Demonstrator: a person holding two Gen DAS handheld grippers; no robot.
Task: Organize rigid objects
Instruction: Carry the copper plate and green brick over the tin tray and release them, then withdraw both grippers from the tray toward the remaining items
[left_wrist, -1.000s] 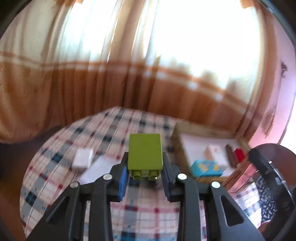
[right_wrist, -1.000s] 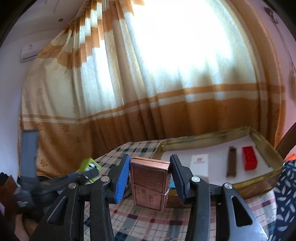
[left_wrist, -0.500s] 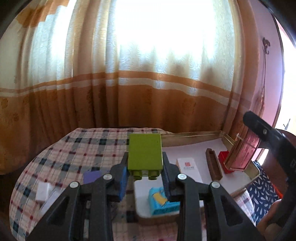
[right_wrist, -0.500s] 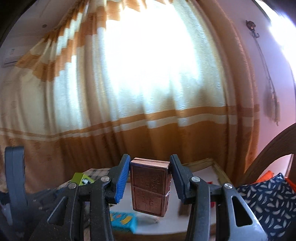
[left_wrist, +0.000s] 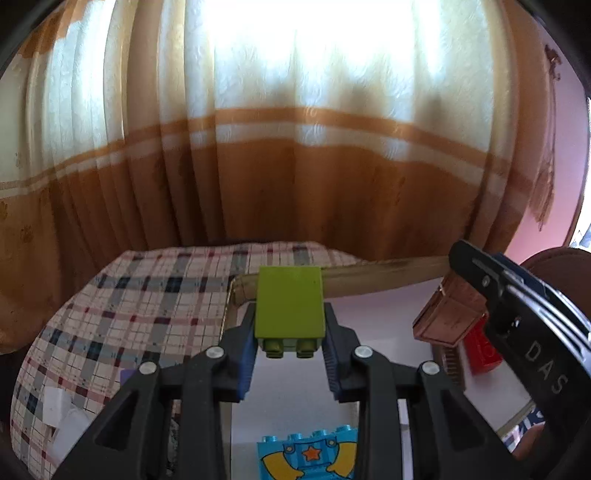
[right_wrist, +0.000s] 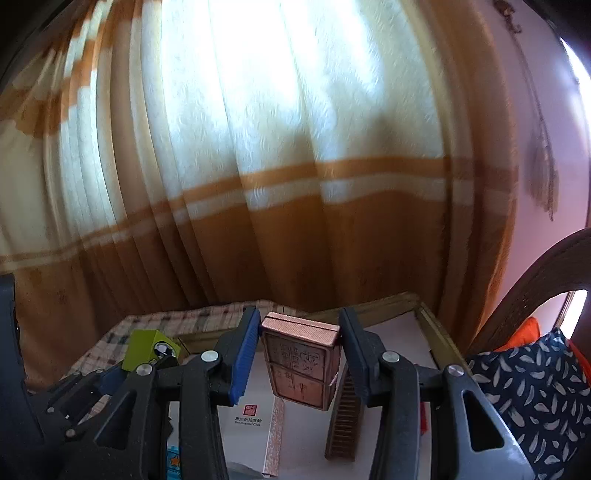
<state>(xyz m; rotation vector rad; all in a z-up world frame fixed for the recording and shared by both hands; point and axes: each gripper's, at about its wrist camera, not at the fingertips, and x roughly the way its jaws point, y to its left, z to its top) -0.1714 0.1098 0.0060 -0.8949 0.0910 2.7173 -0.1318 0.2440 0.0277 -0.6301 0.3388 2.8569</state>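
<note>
Two grips loaded: our left gripper (left_wrist: 290, 363) pinches the green brick (left_wrist: 289, 302) by its flat sides, above the tray (left_wrist: 388, 273) near its far-left corner; our right gripper (right_wrist: 297, 363) pinches the copper box (right_wrist: 301, 363) over the tray's middle. Both look stiff, light and smooth-faced; we judge side faces safest.

A surface (left_wrist: 155, 295) is covered by a plaid cloth of red, blue and white checks. A shallow tray (left_wrist: 384, 275) with a worn gold rim and a white floor is set on its right part. Two white items (left_wrist: 55, 406) are seen on the cloth at the near left, too blurred to identify.
</note>
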